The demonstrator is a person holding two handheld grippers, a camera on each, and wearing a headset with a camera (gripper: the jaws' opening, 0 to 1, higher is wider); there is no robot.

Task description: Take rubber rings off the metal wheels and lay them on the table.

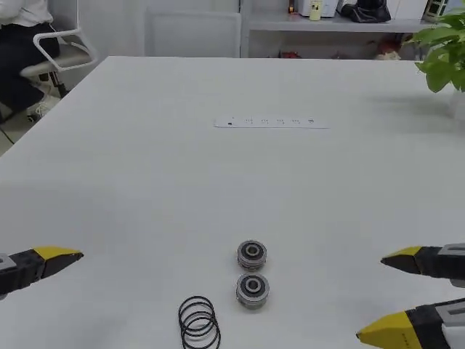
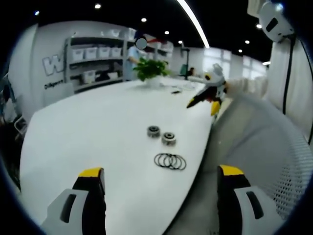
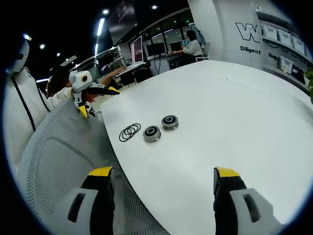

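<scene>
While wheels [image 1: 252,287] lie between them, the left hand-held gripper [image 2: 160,171] and right hand-held gripper [image 3: 162,171] hover, jaws apart.

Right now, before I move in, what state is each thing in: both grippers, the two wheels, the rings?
Left gripper: open, fingers holding nothing.
Right gripper: open, fingers holding nothing.
Far wheel: lying flat on the table, untouched.
Near wheel: lying flat, close beside the far one.
Rubber rings: loose, overlapping in a small pile on the table.
</scene>
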